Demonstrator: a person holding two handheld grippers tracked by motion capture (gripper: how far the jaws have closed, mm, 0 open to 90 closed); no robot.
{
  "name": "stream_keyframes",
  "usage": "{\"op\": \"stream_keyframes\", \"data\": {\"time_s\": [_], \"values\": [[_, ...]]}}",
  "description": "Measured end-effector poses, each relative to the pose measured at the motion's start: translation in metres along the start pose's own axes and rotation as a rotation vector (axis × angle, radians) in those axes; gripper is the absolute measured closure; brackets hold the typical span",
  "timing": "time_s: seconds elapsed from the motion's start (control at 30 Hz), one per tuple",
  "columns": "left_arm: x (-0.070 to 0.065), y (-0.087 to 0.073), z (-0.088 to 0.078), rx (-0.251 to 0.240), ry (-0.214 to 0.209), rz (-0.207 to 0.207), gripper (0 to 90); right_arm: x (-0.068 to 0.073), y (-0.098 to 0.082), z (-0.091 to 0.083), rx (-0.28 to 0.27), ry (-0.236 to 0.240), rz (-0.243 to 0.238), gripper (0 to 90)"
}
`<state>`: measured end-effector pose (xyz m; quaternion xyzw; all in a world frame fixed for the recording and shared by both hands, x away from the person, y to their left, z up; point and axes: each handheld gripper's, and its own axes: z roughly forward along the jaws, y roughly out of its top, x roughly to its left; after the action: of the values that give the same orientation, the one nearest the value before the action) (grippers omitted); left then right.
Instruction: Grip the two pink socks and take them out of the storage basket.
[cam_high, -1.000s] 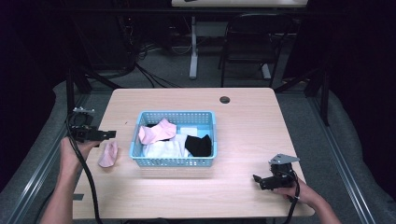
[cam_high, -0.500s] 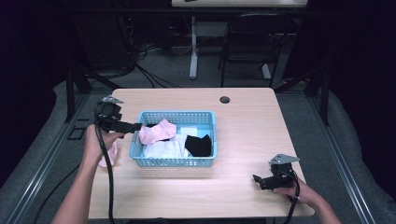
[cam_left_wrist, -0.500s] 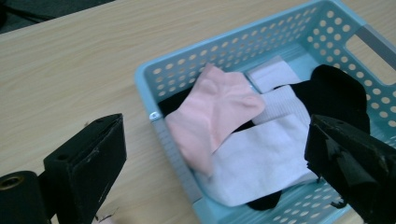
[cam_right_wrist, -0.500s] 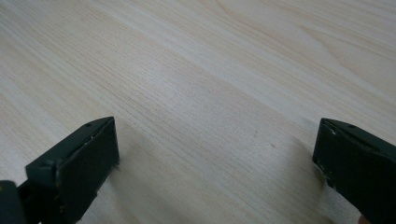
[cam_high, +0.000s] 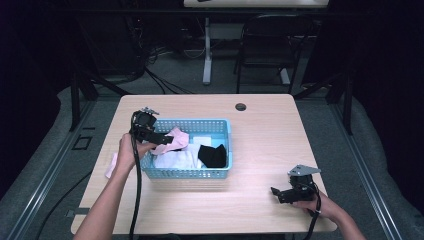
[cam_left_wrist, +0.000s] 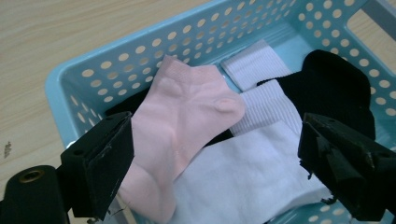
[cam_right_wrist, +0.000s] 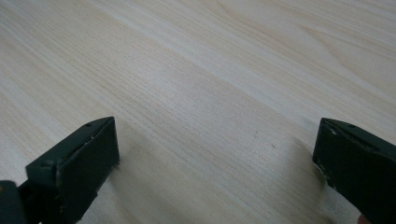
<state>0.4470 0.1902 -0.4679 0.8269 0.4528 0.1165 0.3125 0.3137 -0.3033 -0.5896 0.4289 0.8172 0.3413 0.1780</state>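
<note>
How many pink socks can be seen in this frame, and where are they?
2. One pink sock lies in the blue basket, draped over the white and black socks by its left end. Another pink sock lies on the table left of the basket, partly hidden behind the left forearm. More may be buried.

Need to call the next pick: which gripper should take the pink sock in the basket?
Left. The left gripper hangs open over the pink sock; the right gripper sits on bare table.

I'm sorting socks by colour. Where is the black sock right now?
The black sock lies in the right half of the blue basket in the high view, beside the white socks, with the pink sock further left.
</note>
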Motion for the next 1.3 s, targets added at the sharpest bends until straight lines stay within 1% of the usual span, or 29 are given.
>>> {"op": "stream_keyframes", "data": {"time_s": [0.03, 0.13, 0.17, 0.2, 0.23, 0.27, 0.33, 0.37, 0.4, 0.43, 0.47, 0.53, 0.57, 0.63, 0.7, 0.77, 0.8, 0.83, 0.87, 0.9, 0.93, 1.0, 1.03, 1.1, 1.13, 1.17, 1.2, 1.27, 1.3], "values": [[0.0, 0.0, 0.0, 0.0, 0.0, 0.0, 10.8, 0.0, 0.0, 0.0, 0.0, 0.0, 0.0, 0.0], [0.0, 0.001, 0.012, 0.021, -0.005, -0.017, 11.2, 0.0, 0.0, -0.001, 0.004, -0.006, -0.003, 0.0], [0.0, 0.001, 0.012, 0.021, -0.005, -0.017, 11.4, 0.0, 0.0, -0.001, 0.004, -0.006, -0.003, 0.0], [0.001, 0.002, 0.02, 0.036, -0.007, -0.029, 11.5, 0.0, 0.0, 0.0, -0.001, -0.002, 0.002, 0.0], [0.001, 0.002, 0.02, 0.036, -0.007, -0.029, 12.0, 0.0, 0.0, 0.0, -0.001, -0.002, 0.002, 0.0], [0.002, 0.002, 0.023, 0.047, -0.011, -0.029, 12.0, 0.0, 0.0, 0.0, -0.001, -0.002, 0.002, 0.0], [0.001, 0.003, 0.033, 0.057, -0.016, -0.046, 12.9, 0.0, 0.0, 0.0, -0.001, -0.001, 0.001, 0.0], [0.001, 0.003, 0.033, 0.057, -0.016, -0.046, 12.9, 0.0, 0.0, 0.0, -0.001, -0.001, 0.001, 0.0], [0.001, 0.003, 0.04, 0.062, -0.017, -0.06, 13.2, 0.0, 0.0, 0.0, -0.001, -0.002, 0.001, 0.0], [0.001, 0.003, 0.04, 0.062, -0.017, -0.06, 13.1, 0.0, 0.0, 0.0, -0.001, -0.002, 0.001, 0.0], [0.0, 0.004, 0.046, 0.068, -0.026, -0.063, 13.4, 0.0, 0.0, 0.0, -0.001, -0.002, 0.001, 0.0], [0.0, 0.005, 0.049, 0.069, -0.029, -0.065, 13.6, 0.0, 0.0, 0.0, -0.001, -0.001, 0.001, 0.0], [-0.001, 0.006, 0.055, 0.079, -0.035, -0.067, 14.0, 0.0, 0.0, 0.0, -0.001, -0.001, 0.001, 0.0], [-0.002, 0.007, 0.061, 0.097, -0.037, -0.063, 14.3, 0.0, 0.0, 0.0, -0.001, -0.001, 0.0, 0.0], [-0.003, 0.007, 0.064, 0.102, -0.038, -0.064, 14.4, 0.0, 0.0, 0.0, -0.001, -0.001, 0.001, 0.0], [-0.006, 0.007, 0.069, 0.12, -0.043, -0.065, 15.1, 0.0, 0.0, 0.0, 0.0, 0.0, 0.0, 0.0], [-0.01, 0.008, 0.074, 0.142, -0.037, -0.046, 15.5, 0.0, 0.0, 0.0, -0.001, 0.0, 0.0, 0.0], [-0.01, 0.008, 0.074, 0.142, -0.037, -0.046, 15.7, 0.0, 0.0, 0.0, -0.001, 0.0, 0.0, 0.0], [-0.014, 0.01, 0.077, 0.153, -0.033, -0.035, 16.2, 0.0, 0.0, 0.0, -0.001, -0.001, 0.0, 0.0], [-0.014, 0.01, 0.077, 0.153, -0.033, -0.035, 16.8, 0.0, 0.0, 0.0, -0.001, -0.001, 0.0, 0.0], [-0.016, 0.011, 0.081, 0.163, -0.026, -0.035, 17.5, 0.0, 0.0, 0.0, -0.001, 0.0, 0.0, 0.0], [-0.017, 0.01, 0.086, 0.176, -0.025, -0.035, 18.8, 0.0, 0.0, 0.0, 0.0, 0.0, -0.001, 0.0], [-0.017, 0.01, 0.086, 0.176, -0.025, -0.035, 19.9, 0.0, 0.0, 0.0, 0.0, 0.0, -0.001, 0.0], [-0.017, 0.01, 0.091, 0.198, -0.012, -0.03, 21.7, 0.0, 0.0, 0.0, 0.0, 0.001, -0.002, 0.0], [-0.017, 0.01, 0.095, 0.214, 0.01, -0.032, 23.7, 0.0, 0.0, 0.0, 0.0, 0.001, -0.002, 0.0], [-0.017, 0.01, 0.095, 0.214, 0.01, -0.032, 25.3, 0.0, 0.0, 0.0, 0.0, 0.001, -0.002, 0.0], [-0.016, 0.01, 0.096, 0.219, 0.024, -0.033, 25.3, 0.0, 0.0, 0.0, 0.0, 0.0, -0.001, 0.0], [-0.016, 0.009, 0.098, 0.226, 0.041, -0.035, 30.0, 0.0, 0.0, 0.0, 0.0, 0.002, -0.002, 0.0], [-0.015, 0.009, 0.099, 0.236, 0.07, -0.032, 33.3, 0.0, 0.0, 0.0, -0.001, 0.001, -0.001, 0.0]]}}
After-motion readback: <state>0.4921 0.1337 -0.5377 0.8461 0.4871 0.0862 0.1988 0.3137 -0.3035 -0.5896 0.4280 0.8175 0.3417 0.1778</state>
